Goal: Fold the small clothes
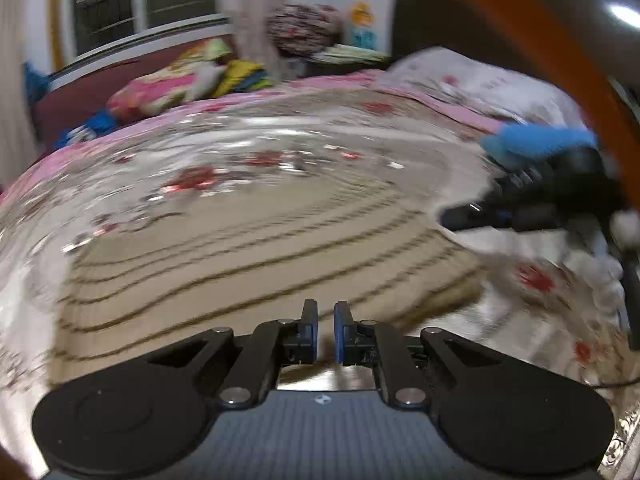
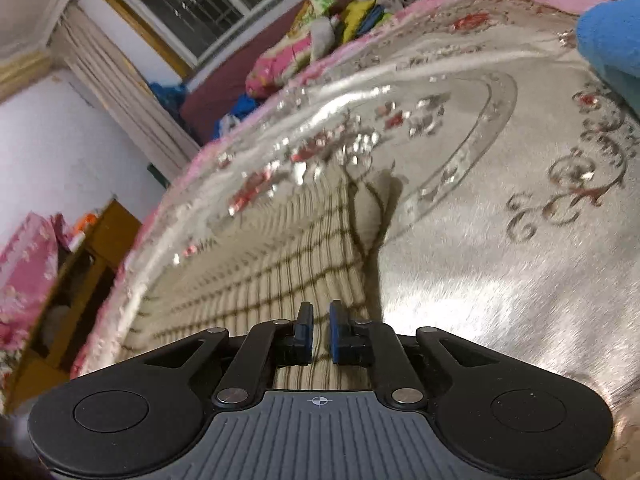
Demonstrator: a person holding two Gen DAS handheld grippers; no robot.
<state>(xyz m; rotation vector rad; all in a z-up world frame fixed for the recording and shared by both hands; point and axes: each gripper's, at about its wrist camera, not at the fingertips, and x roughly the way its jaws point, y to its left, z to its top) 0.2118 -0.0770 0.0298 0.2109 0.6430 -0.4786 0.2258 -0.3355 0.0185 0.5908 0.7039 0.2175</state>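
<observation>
Here: beige striped garment [image 1: 248,248] flat on bedspread [image 1: 532,280], directly under both grippers, stripes crosswise to left gripper [image 1: 326,330], lengthwise from right gripper [image 2: 321,332]; jaws nearly closed, whether pinching cloth unclear.

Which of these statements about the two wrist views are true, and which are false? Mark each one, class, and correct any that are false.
1. The striped garment lies on a bedspread with red flowers. True.
2. The garment is bright green. False: it is beige with thin dark stripes.
3. A window shows in the right wrist view. True.
4. The left gripper has its fingers spread wide. False: only a narrow gap shows between them.
5. The right gripper points along the garment's stripes. True.
6. The far side of the bed is bare. False: a pile of colourful bedding lies there.
</observation>
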